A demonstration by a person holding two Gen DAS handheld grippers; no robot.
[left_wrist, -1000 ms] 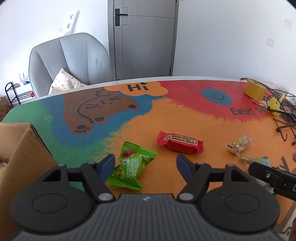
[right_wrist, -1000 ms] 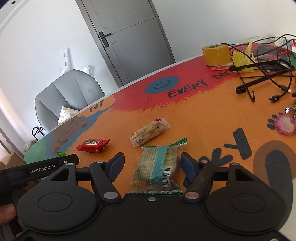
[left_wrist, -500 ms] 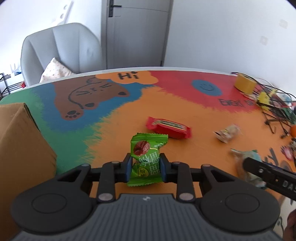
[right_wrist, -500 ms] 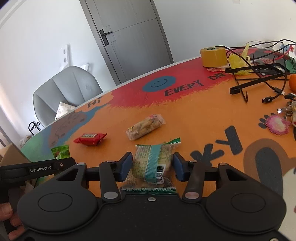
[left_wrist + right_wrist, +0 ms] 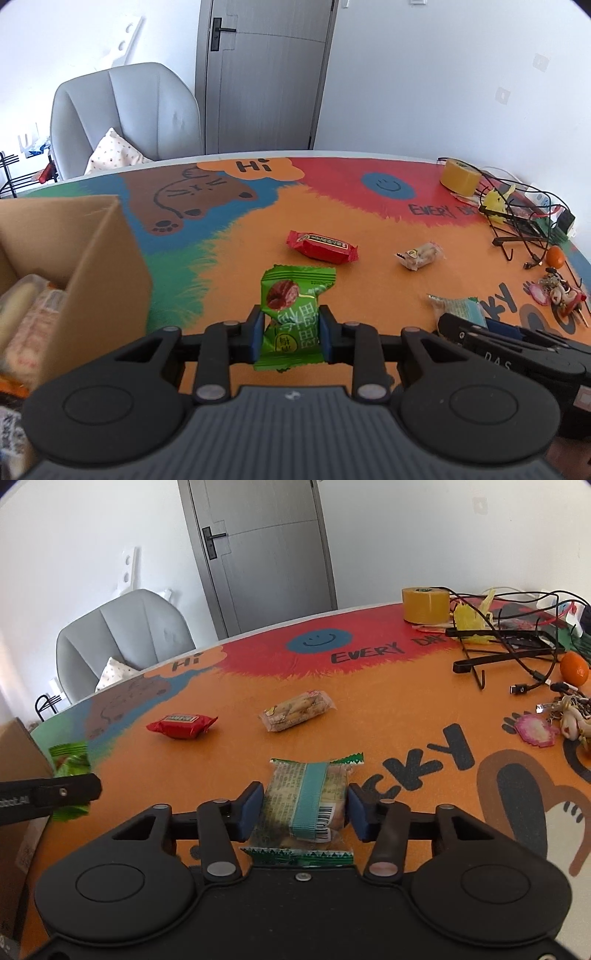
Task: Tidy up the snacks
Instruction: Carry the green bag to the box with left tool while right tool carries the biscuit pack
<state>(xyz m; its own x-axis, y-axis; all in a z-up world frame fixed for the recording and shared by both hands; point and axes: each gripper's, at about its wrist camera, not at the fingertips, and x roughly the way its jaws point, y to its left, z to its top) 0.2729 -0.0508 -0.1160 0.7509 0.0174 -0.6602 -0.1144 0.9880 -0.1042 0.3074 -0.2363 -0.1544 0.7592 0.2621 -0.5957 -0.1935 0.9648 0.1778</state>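
2 tongs grip snacks: left tongs (image 5: 291, 334) green packet (image 5: 295, 314), right tongs (image 5: 305, 814) teal-striped packet (image 5: 308, 801).

Left gripper (image 5: 291, 328), low in the middle of its frame, has its jaws squeezed in on the green snack packet (image 5: 293, 314), blue pads pressing both sides. Right gripper (image 5: 304, 810), also low centre, has its jaws drawn in against the clear biscuit packet (image 5: 308, 797), pads at its edges. Both point forward over the worktop (image 5: 369, 709).
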